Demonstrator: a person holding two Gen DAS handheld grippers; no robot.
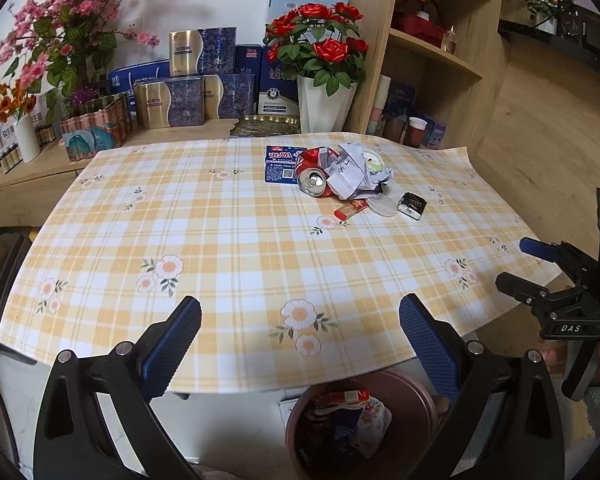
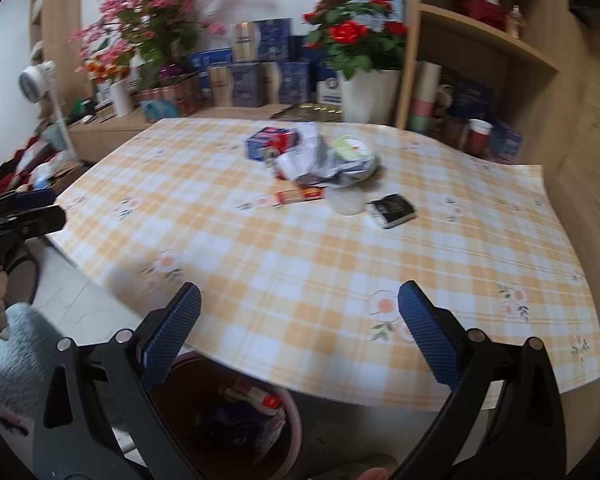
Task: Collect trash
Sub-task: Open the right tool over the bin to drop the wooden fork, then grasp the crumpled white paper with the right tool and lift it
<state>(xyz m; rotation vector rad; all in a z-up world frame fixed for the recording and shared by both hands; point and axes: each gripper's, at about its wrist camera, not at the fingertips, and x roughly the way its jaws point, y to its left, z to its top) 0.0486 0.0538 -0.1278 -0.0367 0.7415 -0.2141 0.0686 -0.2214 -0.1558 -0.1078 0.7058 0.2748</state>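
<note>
A trash pile lies at the far middle of the checked tablecloth (image 1: 228, 240): a crushed red can (image 1: 314, 178), a blue packet (image 1: 283, 163), crumpled white paper (image 1: 354, 170), a small red wrapper (image 1: 350, 208), a clear lid (image 1: 384, 204) and a small black box (image 1: 411, 204). A brown bin (image 1: 412, 400) holding trash stands below the table's near edge. My left gripper (image 1: 300, 320) hangs open and empty over that edge above the bin. My right gripper (image 2: 300, 308) is also open and empty, well short of the black box (image 2: 394, 210) and wrapper (image 2: 300, 195). The bin (image 2: 296, 420) shows beneath it.
Behind the table a low counter carries boxes (image 1: 188, 100), a white vase of red roses (image 1: 324, 100) and pink blossoms (image 1: 60, 40). A wooden shelf unit (image 1: 432, 48) with cups stands at the back right. The right gripper (image 1: 518, 264) shows at the table's right edge.
</note>
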